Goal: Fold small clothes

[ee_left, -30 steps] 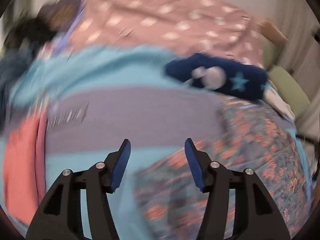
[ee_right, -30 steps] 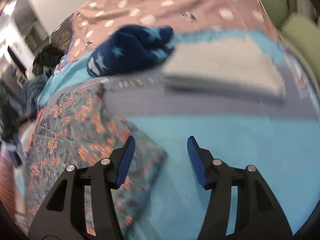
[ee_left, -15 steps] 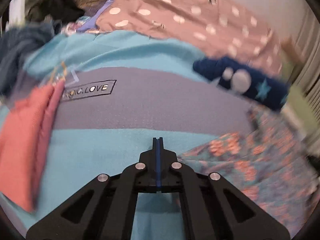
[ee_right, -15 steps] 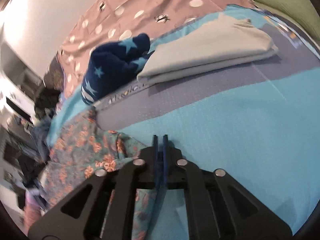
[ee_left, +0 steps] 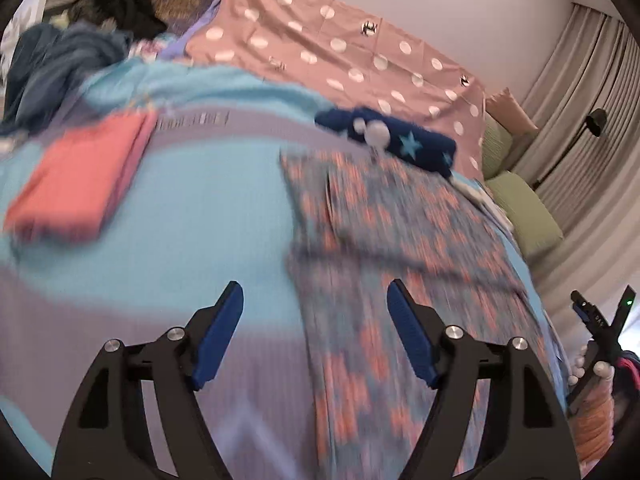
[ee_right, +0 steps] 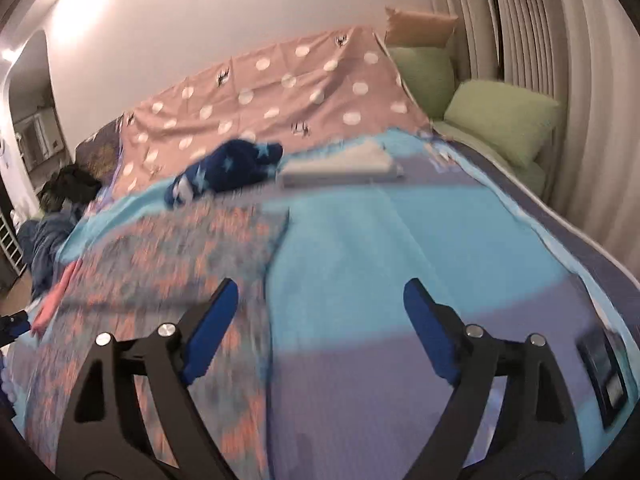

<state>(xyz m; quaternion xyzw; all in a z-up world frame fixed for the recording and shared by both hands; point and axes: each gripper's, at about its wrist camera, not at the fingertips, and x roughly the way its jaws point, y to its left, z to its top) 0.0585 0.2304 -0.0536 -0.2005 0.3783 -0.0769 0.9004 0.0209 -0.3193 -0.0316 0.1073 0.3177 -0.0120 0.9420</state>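
A bed fills both views, spread with a blue and grey blanket (ee_right: 352, 248), backed by a pale wall and pleated curtains (ee_right: 520, 20) at its right side. A pink dotted sheet (ee_right: 280, 92) covers the far edge, and green pillows (ee_right: 500, 120) sit at the far right corner. Nothing here serves as a container; the clothes lie straight on the blanket.

The floral garment (ee_left: 400, 240), grey-blue with orange blossoms, lies flattened along the middle of the bed, one long edge straight, its print blurred. Beyond it, near the far edge, rests a bunched navy star-print garment (ee_right: 228, 168), with a folded pale grey piece (ee_right: 344, 168) just beside it. A folded coral piece (ee_left: 80, 176) lies toward the left edge.

The left gripper (ee_left: 314, 336) has just been opening; its jaws stand wide above the floral garment's near edge, holding nothing. The right gripper (ee_right: 320, 332) has likewise been opening, wide and empty, above the garment's right edge and bare blanket.
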